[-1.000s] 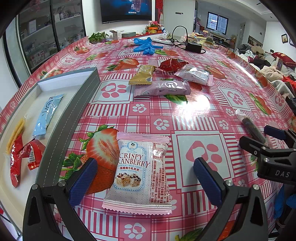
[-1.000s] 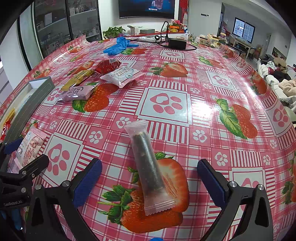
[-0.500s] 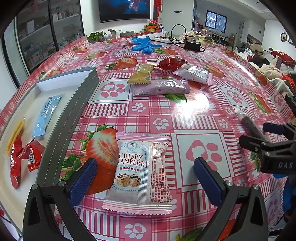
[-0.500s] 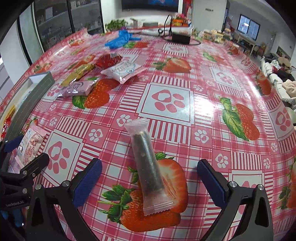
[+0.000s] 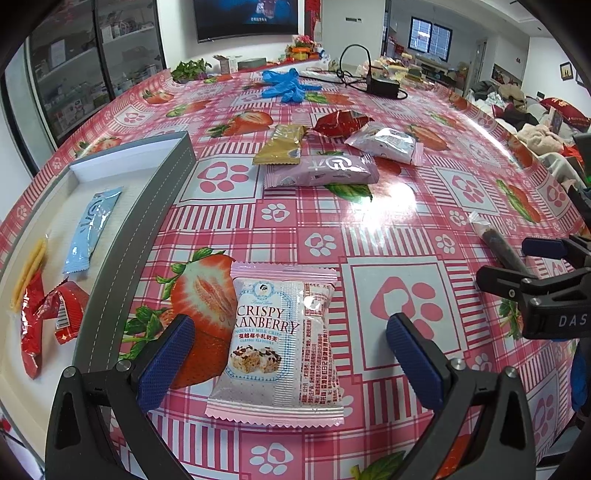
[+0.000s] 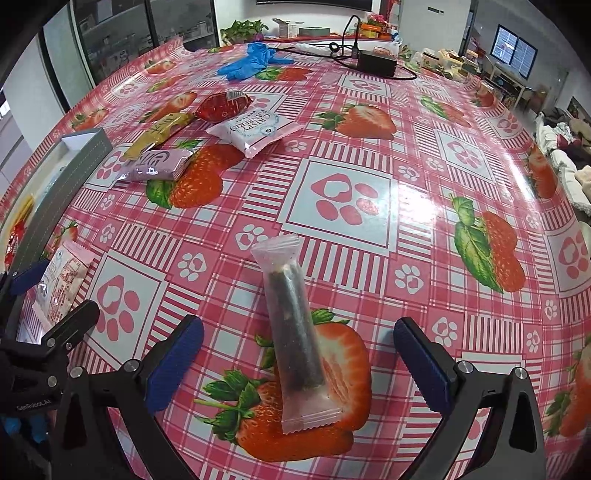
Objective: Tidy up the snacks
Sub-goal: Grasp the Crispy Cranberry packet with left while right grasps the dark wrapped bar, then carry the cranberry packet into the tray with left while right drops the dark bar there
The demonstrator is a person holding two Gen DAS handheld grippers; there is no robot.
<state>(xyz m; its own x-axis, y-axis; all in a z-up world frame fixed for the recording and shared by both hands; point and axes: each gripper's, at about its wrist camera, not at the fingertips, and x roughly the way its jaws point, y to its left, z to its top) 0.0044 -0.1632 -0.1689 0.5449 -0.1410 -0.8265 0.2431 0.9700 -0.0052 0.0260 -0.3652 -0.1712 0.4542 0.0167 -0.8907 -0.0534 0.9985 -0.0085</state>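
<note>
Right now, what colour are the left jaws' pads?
Dark blue, textured pads; clearest in the left wrist view.

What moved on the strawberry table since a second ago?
Almost nothing. The right tool tipped down slightly over the clear stick snack. The left tool hardly shifted over the Crispy Cranberry packet. Both tools stayed open, holding nothing. No snack moved; the tray holds the same wrappers.

Tray: near end cut off by the left wrist view's edge. Dark snack stick: lower end hidden behind the right gripper. Small print on the cranberry nougat packet: too fine to read. Television screen: top cropped, picture blurred.
</note>
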